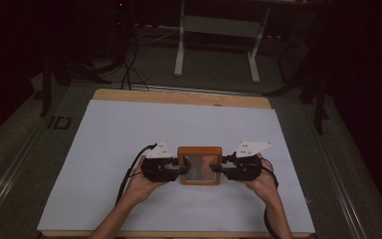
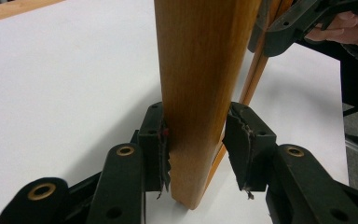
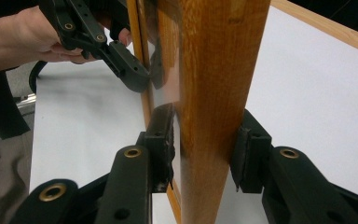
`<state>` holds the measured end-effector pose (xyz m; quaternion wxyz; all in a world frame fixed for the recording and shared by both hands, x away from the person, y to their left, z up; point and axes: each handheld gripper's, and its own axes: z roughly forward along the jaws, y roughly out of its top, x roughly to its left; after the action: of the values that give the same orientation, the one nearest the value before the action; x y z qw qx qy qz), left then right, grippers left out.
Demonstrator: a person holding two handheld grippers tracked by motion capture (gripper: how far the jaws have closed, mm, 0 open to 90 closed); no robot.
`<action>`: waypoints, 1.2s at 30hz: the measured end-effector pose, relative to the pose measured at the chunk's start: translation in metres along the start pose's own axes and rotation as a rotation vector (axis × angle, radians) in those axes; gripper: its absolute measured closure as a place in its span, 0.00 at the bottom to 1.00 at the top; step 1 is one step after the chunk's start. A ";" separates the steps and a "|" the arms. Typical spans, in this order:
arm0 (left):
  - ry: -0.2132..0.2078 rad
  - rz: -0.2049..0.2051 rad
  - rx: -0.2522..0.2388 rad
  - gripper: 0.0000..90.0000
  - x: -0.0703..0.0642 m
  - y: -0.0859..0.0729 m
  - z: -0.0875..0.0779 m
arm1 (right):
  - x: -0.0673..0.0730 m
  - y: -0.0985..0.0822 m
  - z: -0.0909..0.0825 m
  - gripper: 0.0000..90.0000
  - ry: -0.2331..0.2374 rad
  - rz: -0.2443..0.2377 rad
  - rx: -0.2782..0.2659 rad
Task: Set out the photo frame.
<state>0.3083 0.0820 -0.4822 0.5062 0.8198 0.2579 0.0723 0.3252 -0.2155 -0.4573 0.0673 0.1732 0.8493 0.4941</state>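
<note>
On the white-covered desk (image 1: 129,144), the left tongs (image 1: 183,168) and right tongs (image 1: 218,168) each clamp an opposite side of the wooden picture frame (image 1: 200,165), probably to steady or lift it evenly, near the desk's front edge.

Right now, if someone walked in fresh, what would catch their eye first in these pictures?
Most likely the wooden frame with its glassy pane, near the front middle of the white table cover. The left hand-held gripper takes one side of it and the right hand-held gripper the other. In the left gripper view one pad touches the wood while the other stands slightly off.
</note>
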 end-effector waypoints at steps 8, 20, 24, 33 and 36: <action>0.018 -0.001 -0.001 0.67 0.002 0.003 -0.009 | 0.003 0.003 0.005 0.71 -0.001 0.020 -0.020; 0.020 -0.010 -0.002 0.67 0.005 0.008 -0.021 | 0.007 0.009 0.010 0.70 -0.005 0.057 -0.047; 0.022 -0.007 0.004 0.67 0.006 0.009 -0.024 | 0.008 0.011 0.011 0.70 -0.004 0.058 -0.051; 0.029 -0.011 0.010 0.67 0.008 0.010 -0.031 | 0.009 0.014 0.016 0.70 -0.001 0.072 -0.063; 0.032 -0.008 0.014 0.67 0.008 0.011 -0.034 | 0.010 0.014 0.018 0.70 0.002 0.075 -0.069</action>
<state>0.3065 0.1090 -0.4578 0.4965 0.8210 0.2697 0.0818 0.3240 -0.1912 -0.4540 0.0539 0.2020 0.8247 0.5255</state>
